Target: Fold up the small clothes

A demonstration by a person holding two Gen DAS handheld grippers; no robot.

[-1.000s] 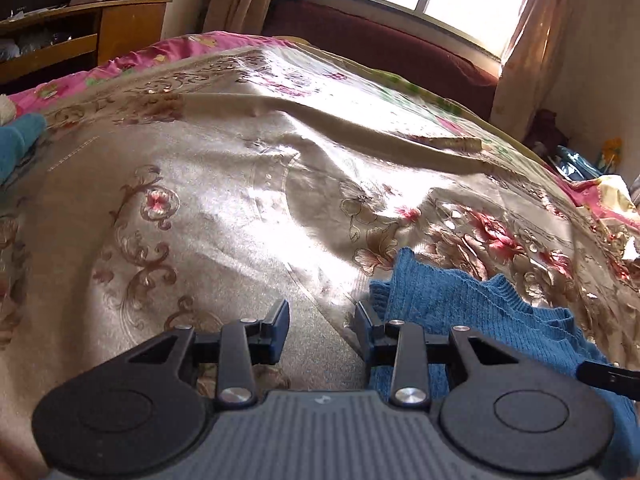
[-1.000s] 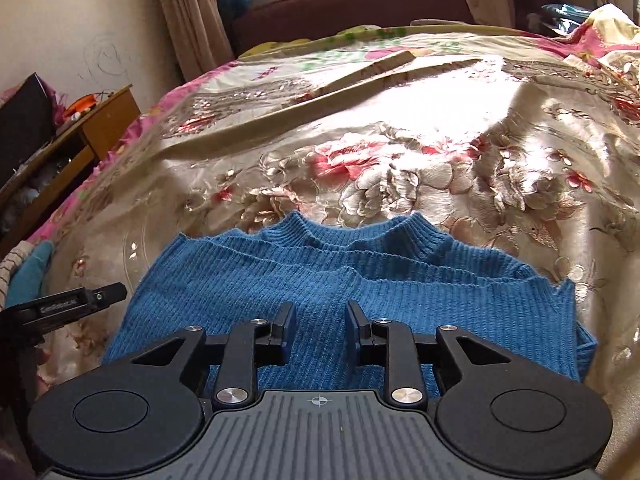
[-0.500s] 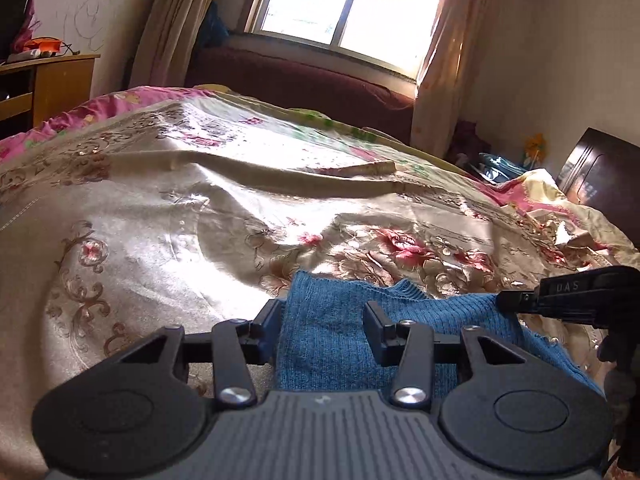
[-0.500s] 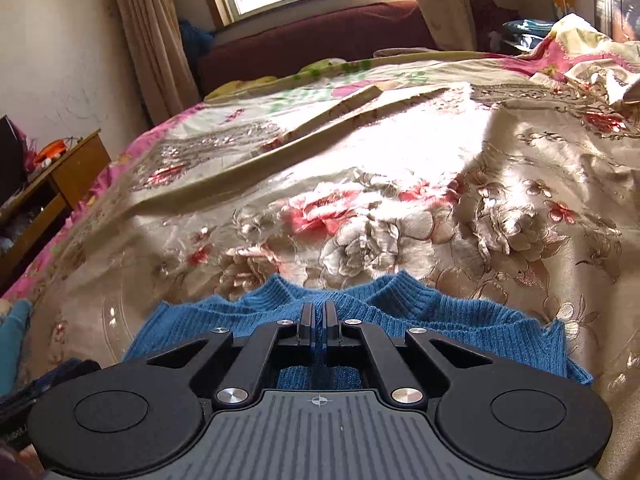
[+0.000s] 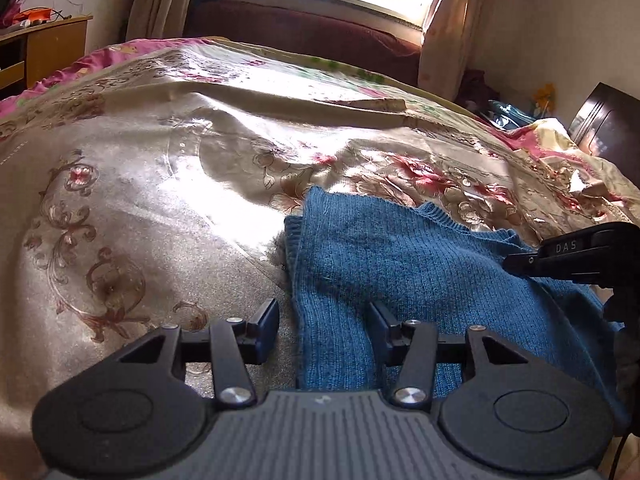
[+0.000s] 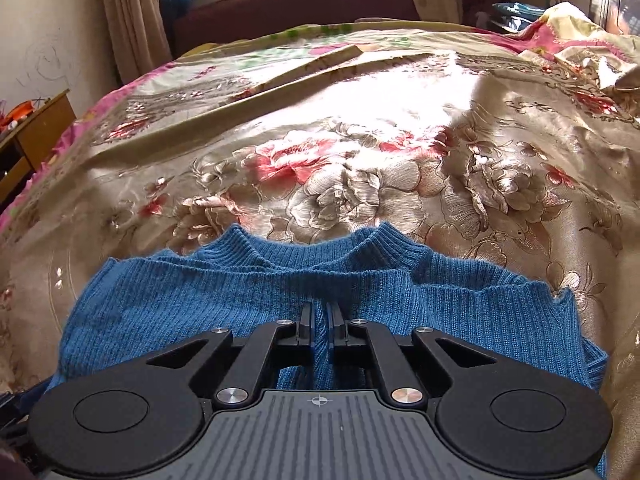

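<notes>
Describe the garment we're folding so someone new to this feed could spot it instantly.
Start from the big bed under the window, covered by a shiny beige floral bedspread. At its near edge lies a blue ribbed knit sweater, neckline towards the window. It is the only solid blue, matte knit on the glossy patterned cloth, and the right gripper pinches a ridge of it.

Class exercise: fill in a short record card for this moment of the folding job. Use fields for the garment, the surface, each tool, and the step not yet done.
garment: blue knitted sweater, partly folded, neck band away from the cameras
surface: floral bedspread on a bed, sunlit
left tool: jaws apart, having just opened further; sweater's left edge lies between them, pads not pressing
right tool: jaws nearly together, pinching a ridge of the sweater's knit
step not yet done: left tool has no grip on the edge
</notes>
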